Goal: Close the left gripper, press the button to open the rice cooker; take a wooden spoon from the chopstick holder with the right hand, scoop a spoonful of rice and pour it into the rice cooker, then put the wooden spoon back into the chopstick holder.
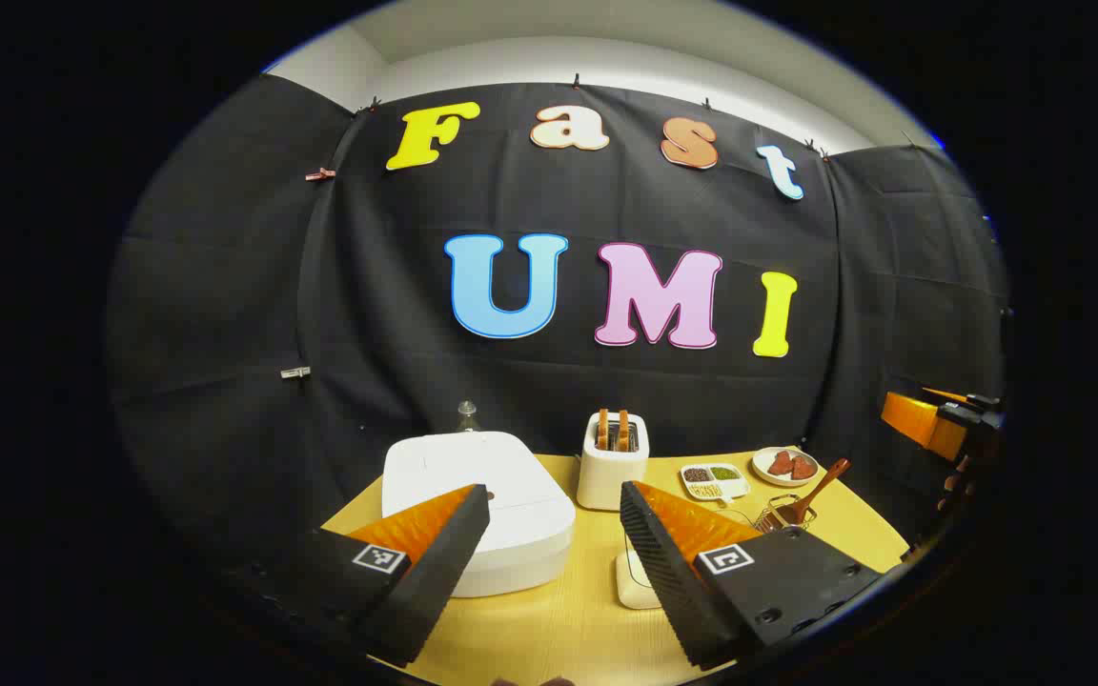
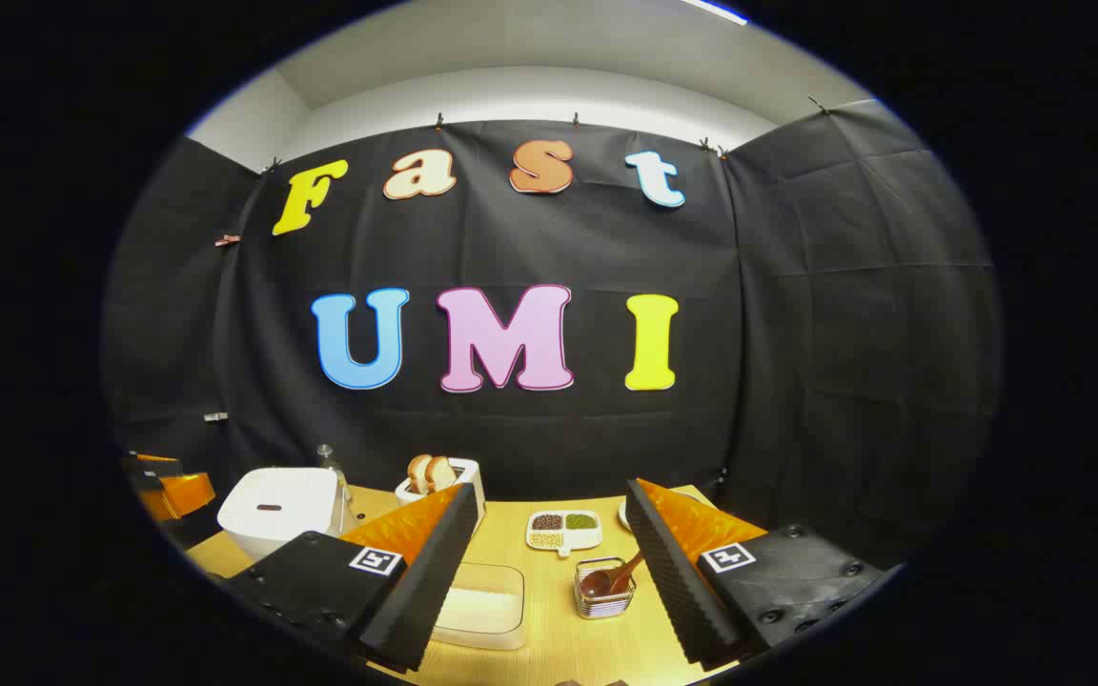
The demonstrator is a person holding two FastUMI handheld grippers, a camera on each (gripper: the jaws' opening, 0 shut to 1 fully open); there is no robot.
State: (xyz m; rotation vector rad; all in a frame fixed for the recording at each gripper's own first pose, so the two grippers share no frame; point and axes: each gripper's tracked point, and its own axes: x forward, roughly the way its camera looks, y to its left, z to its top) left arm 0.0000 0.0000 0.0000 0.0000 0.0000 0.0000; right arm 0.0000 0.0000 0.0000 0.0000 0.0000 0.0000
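The white rice cooker [image 1: 477,505] sits with its lid down on the left of the yellow table [image 1: 568,629]. My left gripper [image 1: 555,490] hovers open just above and in front of it, nothing between its fingers. A wooden spoon [image 1: 821,488] leans in the wire chopstick holder [image 1: 782,517] at the right. In the right gripper view, the spoon [image 2: 614,575] lies in the holder [image 2: 604,589] just ahead of my open, empty right gripper [image 2: 550,489]. A clear box of rice [image 2: 482,605] rests beside the holder, with the cooker [image 2: 277,510] far left.
A white toaster [image 1: 613,457] with bread stands behind the cooker. A divided dish of grains [image 1: 714,481] and a small plate [image 1: 785,466] lie at the back right. A glass bottle [image 1: 466,416] stands behind the cooker. The other gripper [image 1: 940,424] hovers far right.
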